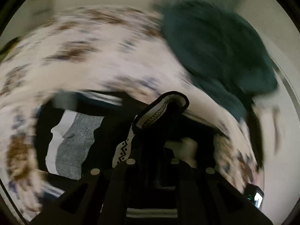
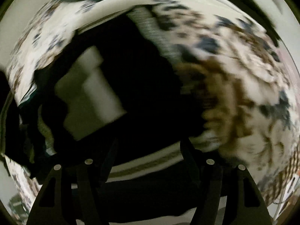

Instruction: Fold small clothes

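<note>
In the left wrist view my left gripper is shut on a black and white patterned sock, whose cuff sticks up between the fingers. A grey and white sock lies on dark cloth to its left. In the right wrist view my right gripper is open and empty above dark clothes. A pale folded piece lies on the dark clothes ahead of it. Both views are heavily blurred.
A white bedspread with brown and blue flowers covers the surface, also in the right wrist view. A dark green garment lies at the far right of the bed. A small lit device sits at the lower right.
</note>
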The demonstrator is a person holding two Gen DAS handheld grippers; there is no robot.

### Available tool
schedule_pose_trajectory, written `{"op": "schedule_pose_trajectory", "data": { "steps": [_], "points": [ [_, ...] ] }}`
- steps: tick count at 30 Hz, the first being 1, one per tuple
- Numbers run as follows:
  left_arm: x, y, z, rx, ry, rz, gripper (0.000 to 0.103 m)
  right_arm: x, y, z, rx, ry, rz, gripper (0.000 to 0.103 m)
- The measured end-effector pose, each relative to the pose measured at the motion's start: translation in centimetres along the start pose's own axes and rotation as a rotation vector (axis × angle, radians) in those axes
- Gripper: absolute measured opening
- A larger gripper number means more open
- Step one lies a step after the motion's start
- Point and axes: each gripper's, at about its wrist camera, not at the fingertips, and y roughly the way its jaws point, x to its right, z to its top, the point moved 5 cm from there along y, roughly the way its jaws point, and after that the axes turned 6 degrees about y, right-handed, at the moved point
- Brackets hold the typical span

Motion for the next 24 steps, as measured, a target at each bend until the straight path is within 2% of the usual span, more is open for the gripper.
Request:
{"op": "schedule_pose_trajectory", "data": {
  "steps": [1, 3, 4, 6, 8, 9, 12, 13, 15, 19, 24],
  "points": [
    [2.4, 0.9, -0.4, -0.025, 0.039, -0.020, 0.008, 1.5, 0.0, 0.5, -0.003, 0.019, -0.004, 0.070],
    [4.4, 1.6, -0.9, -0.046, 0.073, -0.040, 0.010, 3.7, -0.1, 1.4, -0.008, 0.050, -0.003, 0.070],
    [4.9, 1.9, -1.3, -0.062, 0.093, -0.024, 0.012, 4.8, -0.2, 1.8, -0.011, 0.063, 0.004, 0.070],
    [4.2, 2.3, -1.5, -0.085, 0.109, 0.002, 0.032, 7.1, -0.5, 2.8, -0.012, 0.084, 0.029, 0.070],
    [1.8, 2.3, -2.1, -0.098, 0.088, 0.039, 0.076, 8.3, -0.9, 3.4, -0.007, 0.097, 0.054, 0.070],
    [0.2, 2.2, -2.3, -0.095, 0.075, 0.063, 0.083, 8.8, -1.2, 3.7, -0.006, 0.104, 0.075, 0.070],
    [-6.2, 0.8, -3.1, -0.094, 0.004, 0.183, 0.085, 9.5, -2.1, 4.3, -0.004, 0.115, 0.168, 0.070],
    [-8.1, 0.3, -3.4, -0.094, -0.021, 0.214, 0.085, 8.8, -2.3, 4.9, 0.003, 0.108, 0.208, 0.070],
    [-13.1, -0.9, -4.1, -0.096, -0.077, 0.325, 0.085, 7.5, -2.6, 5.7, 0.012, 0.093, 0.253, 0.070],
    [-20.7, -2.6, -6.1, -0.115, -0.146, 0.502, 0.085, 1.4, -2.3, 7.6, 0.009, 0.036, 0.364, 0.070],
    [-24.7, -3.3, -7.6, -0.128, -0.223, 0.572, 0.085, -4.5, 0.7, 8.1, -0.056, -0.034, 0.348, 0.070]
  ]
}}
